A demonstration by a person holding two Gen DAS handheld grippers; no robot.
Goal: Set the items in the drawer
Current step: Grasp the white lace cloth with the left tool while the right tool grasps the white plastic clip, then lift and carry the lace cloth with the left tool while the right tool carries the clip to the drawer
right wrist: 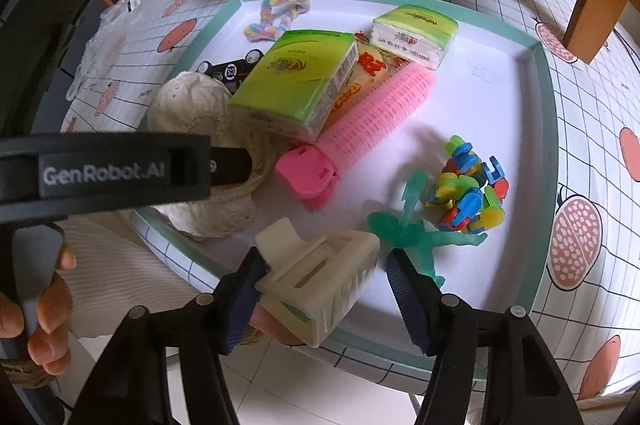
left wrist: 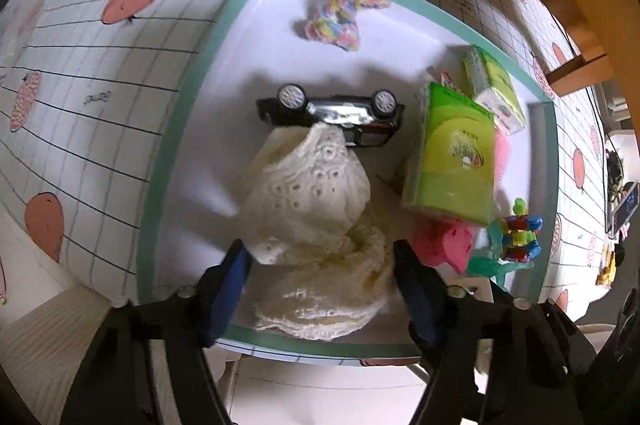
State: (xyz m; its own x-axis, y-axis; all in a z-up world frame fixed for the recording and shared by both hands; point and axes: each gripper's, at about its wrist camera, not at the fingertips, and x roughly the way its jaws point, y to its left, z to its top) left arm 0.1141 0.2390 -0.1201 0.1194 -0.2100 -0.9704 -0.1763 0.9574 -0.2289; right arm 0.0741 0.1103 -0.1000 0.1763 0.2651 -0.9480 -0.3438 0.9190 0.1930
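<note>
Items for the drawer all lie in a white tray with a teal rim (left wrist: 176, 129) on the cloth-covered counter (left wrist: 100, 85). No drawer shows in either view, unless the tray is its inside, which I cannot tell. Judged from that, the task looks early: nothing is lifted clear yet.

Nearest, the right gripper (right wrist: 324, 261) points down at the tray's near edge. Its jaws stand half wide around a cream hair clip (right wrist: 320, 277). The left pad touches the clip and the right pad stands just apart, so it is not yet pinched.

To the left, the left gripper (left wrist: 320, 257), held by a hand (right wrist: 44, 313), straddles a cream knitted cloth (left wrist: 312, 193). Its jaws are medium wide, with the pads at the cloth's edges and no clear squeeze.

Further in lie a pink roller clip (right wrist: 372, 105), a green figure (right wrist: 412, 229) and a cluster of coloured blocks (right wrist: 472, 185). Beyond them are an overturned black toy car (left wrist: 332, 113), two green tissue packs (left wrist: 456, 153) and a snack packet (right wrist: 368, 65). A rainbow braid (left wrist: 344, 17) lies farthest.

Every one of these would still need moving, the clip and cloth probably first.
</note>
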